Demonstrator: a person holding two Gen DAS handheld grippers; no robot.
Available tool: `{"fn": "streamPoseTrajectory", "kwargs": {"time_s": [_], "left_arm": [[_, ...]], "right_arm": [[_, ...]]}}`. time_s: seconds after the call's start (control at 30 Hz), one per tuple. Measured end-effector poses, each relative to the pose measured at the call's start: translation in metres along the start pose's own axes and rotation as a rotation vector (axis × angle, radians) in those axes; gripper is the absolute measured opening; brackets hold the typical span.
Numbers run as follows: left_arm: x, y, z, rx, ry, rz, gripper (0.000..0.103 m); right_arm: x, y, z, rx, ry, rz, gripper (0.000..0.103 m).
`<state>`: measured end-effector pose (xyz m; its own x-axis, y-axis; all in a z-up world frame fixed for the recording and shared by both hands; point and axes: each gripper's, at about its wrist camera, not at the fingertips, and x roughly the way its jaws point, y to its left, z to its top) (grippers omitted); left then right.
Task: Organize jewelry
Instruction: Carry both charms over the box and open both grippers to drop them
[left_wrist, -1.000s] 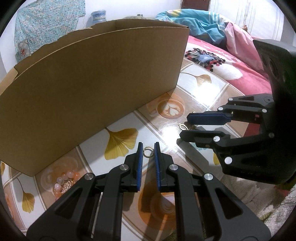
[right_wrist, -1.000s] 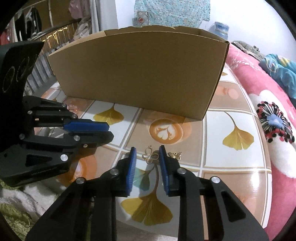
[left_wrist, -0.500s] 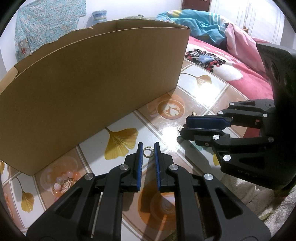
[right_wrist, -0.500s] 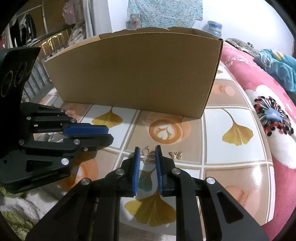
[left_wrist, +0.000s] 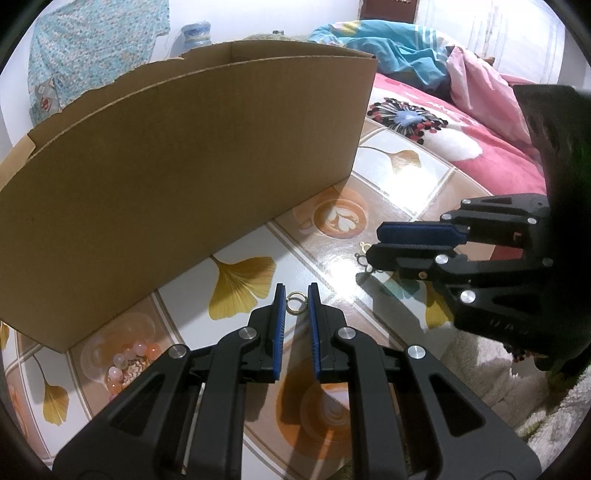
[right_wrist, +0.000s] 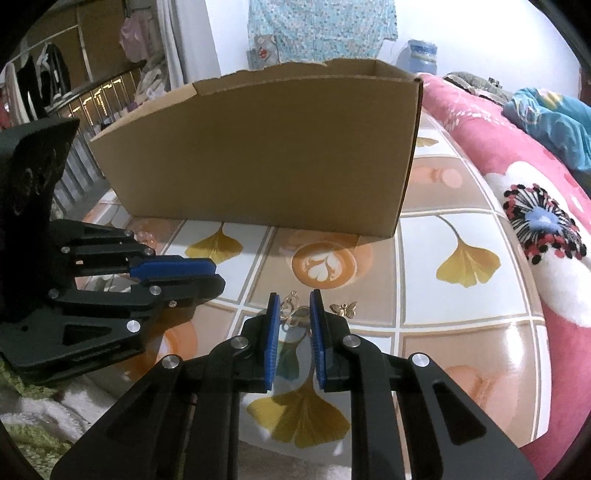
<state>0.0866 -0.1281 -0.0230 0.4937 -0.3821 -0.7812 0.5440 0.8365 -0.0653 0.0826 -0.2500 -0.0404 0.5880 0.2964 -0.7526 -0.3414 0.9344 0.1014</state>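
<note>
left black gripper (left_wrist: 296, 293) is bracketing a small gold ring (left_wrist: 296, 302), jaws apart; right black gripper (right_wrist: 294, 301) is straddling a gold openwork pendant (right_wrist: 293, 309), jaws parted, beside a tall brown cardboard box (right_wrist: 266, 155).

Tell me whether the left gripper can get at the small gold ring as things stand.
Probably yes: the gold ring lies flat on the tabletop between the left gripper fingertips, jaws open, nothing in between.
</note>
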Motion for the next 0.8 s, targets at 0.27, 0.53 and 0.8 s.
{"fn": "streamPoseTrajectory", "kwargs": {"time_s": [0.27, 0.53, 0.8], "left_arm": [[-0.016, -0.004, 0.002, 0.023, -0.037, 0.003, 0.011], [-0.067, -0.011, 0.025, 0.056, -0.155, -0.033, 0.011], [-0.094, 0.026, 0.086, 0.015, -0.222, 0.020, 0.011]], "right_arm": [[-0.017, 0.000, 0.005, 0.005, -0.050, 0.005, 0.016], [-0.051, 0.002, 0.028, 0.006, -0.139, 0.042, 0.016], [-0.072, -0.007, 0.089, 0.027, -0.252, 0.128, 0.016]]}}
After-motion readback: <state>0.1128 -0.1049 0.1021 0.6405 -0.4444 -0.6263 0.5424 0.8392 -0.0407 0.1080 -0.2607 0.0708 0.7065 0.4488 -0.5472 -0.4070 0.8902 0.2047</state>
